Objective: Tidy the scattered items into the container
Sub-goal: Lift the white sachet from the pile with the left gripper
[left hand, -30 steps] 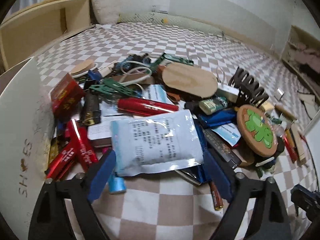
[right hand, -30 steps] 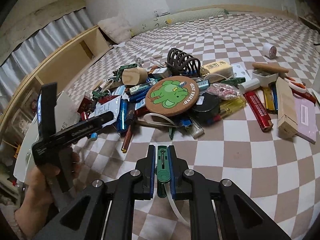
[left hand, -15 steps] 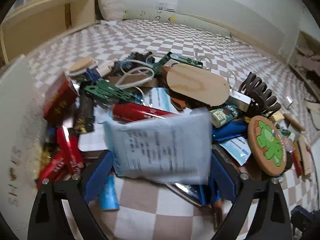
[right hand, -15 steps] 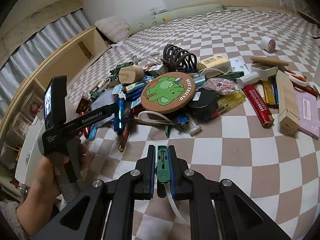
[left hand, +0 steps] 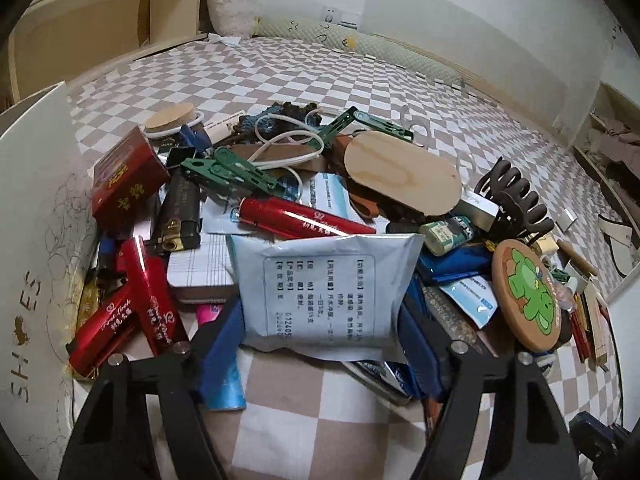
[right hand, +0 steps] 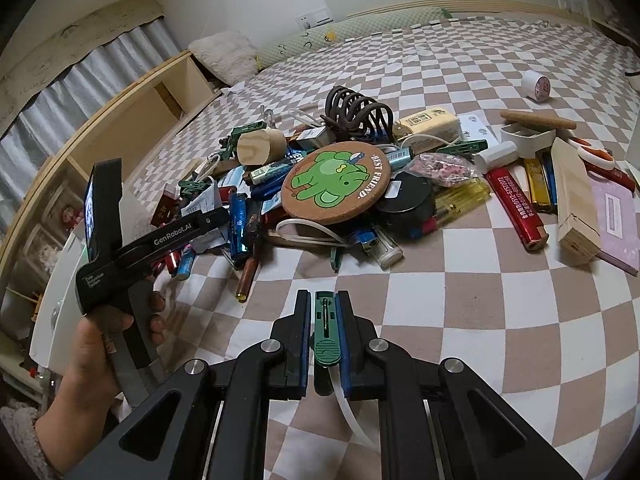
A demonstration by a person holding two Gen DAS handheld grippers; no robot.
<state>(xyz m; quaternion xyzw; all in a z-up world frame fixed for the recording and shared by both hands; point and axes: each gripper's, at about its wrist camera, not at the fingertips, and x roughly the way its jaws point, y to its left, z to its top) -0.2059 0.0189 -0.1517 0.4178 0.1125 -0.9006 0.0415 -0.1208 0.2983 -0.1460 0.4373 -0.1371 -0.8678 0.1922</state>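
Along the bed's left edge we see the white box (left hand: 34, 208). Just right of it, our left hand-held gripper (left hand: 320, 320) stands wide around a pale blue packet (left hand: 324, 292) at the pile's near side. Further right, our right hand-held gripper (right hand: 323, 336) pinches a green clip (right hand: 326, 328) above the checkered bed (right hand: 460, 320).

The round cork coaster (right hand: 336, 186) says "BEST FRIEND", left of it the handheld gripper (right hand: 176, 236) reads "GenRobot.AI", and the white box (left hand: 36, 240) spells "SHOES".
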